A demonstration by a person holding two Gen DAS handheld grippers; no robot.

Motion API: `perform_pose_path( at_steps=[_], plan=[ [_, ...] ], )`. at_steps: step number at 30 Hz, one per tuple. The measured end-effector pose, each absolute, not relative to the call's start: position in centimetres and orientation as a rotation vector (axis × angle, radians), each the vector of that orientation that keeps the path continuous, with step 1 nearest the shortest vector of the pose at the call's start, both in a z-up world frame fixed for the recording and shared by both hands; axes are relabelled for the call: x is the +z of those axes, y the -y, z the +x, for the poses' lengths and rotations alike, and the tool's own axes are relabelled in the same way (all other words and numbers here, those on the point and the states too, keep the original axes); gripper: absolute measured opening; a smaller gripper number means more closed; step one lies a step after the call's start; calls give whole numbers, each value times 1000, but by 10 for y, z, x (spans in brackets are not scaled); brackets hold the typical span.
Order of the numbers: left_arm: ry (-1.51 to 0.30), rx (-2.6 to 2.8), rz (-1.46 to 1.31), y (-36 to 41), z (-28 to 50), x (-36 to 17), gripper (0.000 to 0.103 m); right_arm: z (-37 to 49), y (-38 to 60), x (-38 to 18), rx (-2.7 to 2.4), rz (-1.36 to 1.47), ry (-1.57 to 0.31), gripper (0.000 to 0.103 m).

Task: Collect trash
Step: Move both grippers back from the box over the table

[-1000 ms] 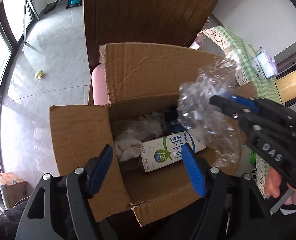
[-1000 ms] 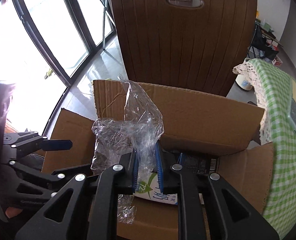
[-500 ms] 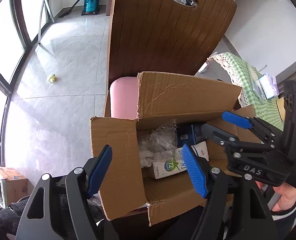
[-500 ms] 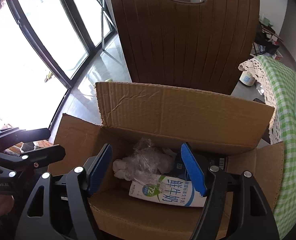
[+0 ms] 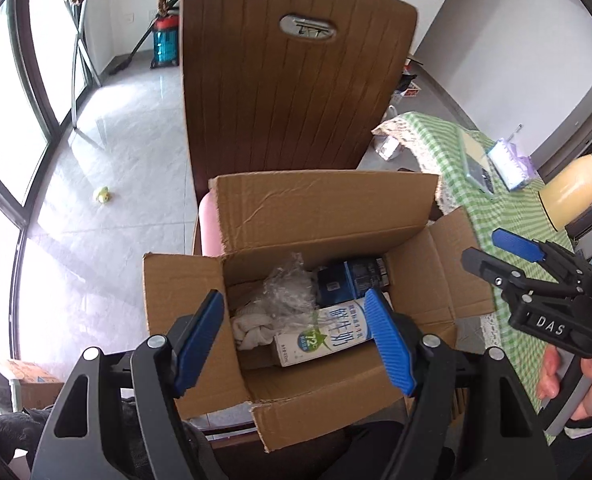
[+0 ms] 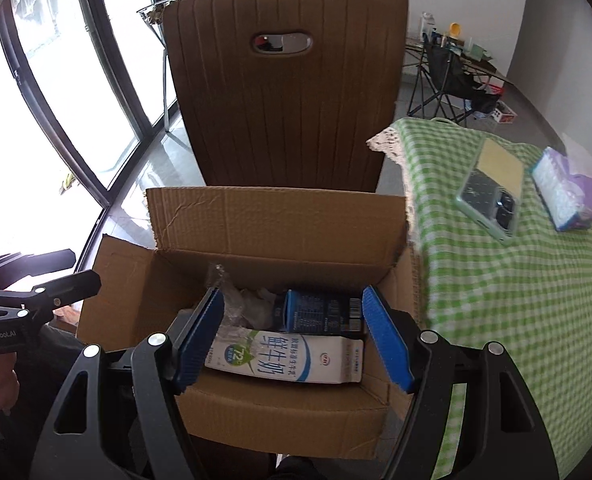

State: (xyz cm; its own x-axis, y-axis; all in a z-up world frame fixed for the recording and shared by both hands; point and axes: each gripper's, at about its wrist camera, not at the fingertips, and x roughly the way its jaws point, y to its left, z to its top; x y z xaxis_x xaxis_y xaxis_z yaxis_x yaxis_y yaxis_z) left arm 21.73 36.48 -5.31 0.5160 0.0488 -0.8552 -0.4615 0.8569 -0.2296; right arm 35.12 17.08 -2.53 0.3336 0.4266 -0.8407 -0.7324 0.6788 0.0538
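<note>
So the right gripper [image 6: 291,344] just let go — a second ago its fingers [image 6: 201,340] were pinched on a wad of clear plastic wrap held over the cardboard box [image 5: 324,216], and now they've sprung wide apart with nothing between them. The plastic wrap [image 5: 285,294] has dropped in and sits crumpled near the back left of the box, on top of some whitish tissue or cloth [image 5: 251,328]. Both grippers have also pulled up and away, so more of the room shows than before. I'd call that piece of trash done.

The left gripper [image 5: 296,340] is spread about as wide and holding nothing either — it just hovers over the box opening.

The box itself sits on a pink seat [image 5: 207,224] in front of a brown chair back [image 5: 287,92], flaps folded out. Inside, besides the wrap, there's a white milk carton [image 6: 285,358] lying on its side toward the near wall and a dark blue carton [image 6: 324,312] behind it, touching it.

Over on the bench with the green check cloth [image 6: 516,300] I can see a phone [image 6: 490,200] and a tissue pack [image 6: 568,196] — can't tell if any of that counts as trash. My guess is the next move is looking for more there.
</note>
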Motion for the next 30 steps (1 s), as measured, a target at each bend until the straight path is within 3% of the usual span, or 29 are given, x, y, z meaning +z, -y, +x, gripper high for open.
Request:
perform_pose_path(
  at_steps=[6, 8, 17, 30],
  plan=[
    [-891, 341, -400, -331, 213, -14, 71, 347, -114, 11, 728, -326, -884, 71],
    [-840, 349, -383, -321, 209, -1, 81, 341, -102, 23, 726, -309, -833, 74],
    [-609, 454, -283, -280, 184, 42, 88, 308, -57, 57, 729, -237, -601, 76],
    [-583, 341, -254, -205, 204, 55, 90, 302, 65, 72, 563, -114, -541, 76]
  ],
)
